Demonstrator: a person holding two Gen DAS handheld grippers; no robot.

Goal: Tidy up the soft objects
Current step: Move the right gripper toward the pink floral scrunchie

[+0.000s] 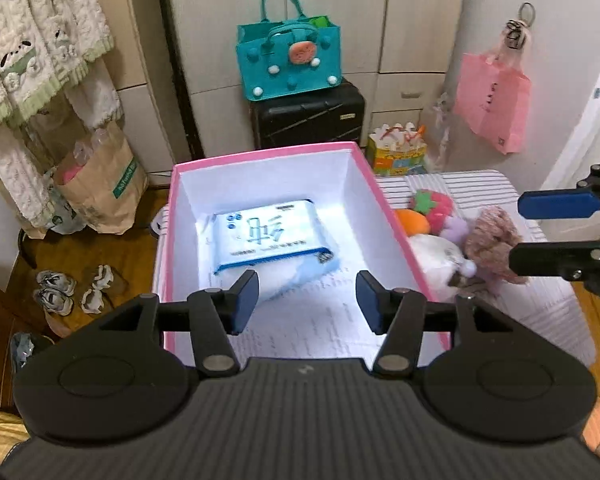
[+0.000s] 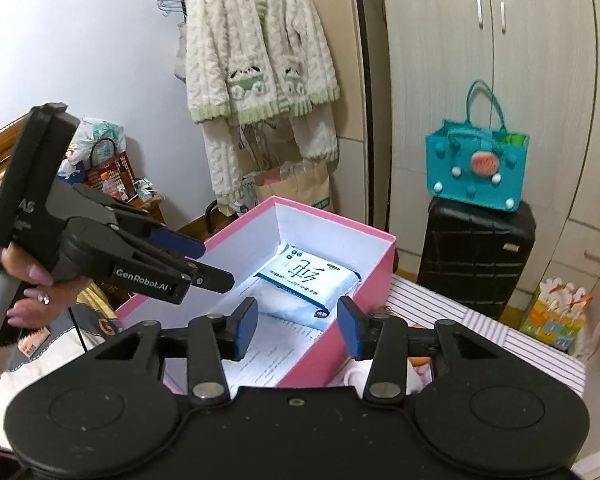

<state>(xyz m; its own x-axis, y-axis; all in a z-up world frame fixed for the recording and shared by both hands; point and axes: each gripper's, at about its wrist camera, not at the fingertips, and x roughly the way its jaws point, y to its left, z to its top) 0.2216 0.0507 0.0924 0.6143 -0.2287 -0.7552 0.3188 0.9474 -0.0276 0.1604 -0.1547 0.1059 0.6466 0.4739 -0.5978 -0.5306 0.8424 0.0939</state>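
left gripper (image 1: pixel 306 300) released over pink box (image 1: pixel 172 216); right gripper (image 2: pixel 297 330) released | plush toys (image 1: pixel 456 232) only in left view

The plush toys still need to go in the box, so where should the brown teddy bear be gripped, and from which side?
Grip the brown teddy bear across its rounded upper body, coming down from above. It lies on top of the plush pile beside the pink box, with a white plush against its left, so the sides are crowded. The right gripper, jaws open, sits closest.

Black tongs (image 2: pixel 214 264), blue pads (image 2: pixel 176 242), white "GenRobot.AI" lettering, ringed hand (image 2: pixel 32 288).
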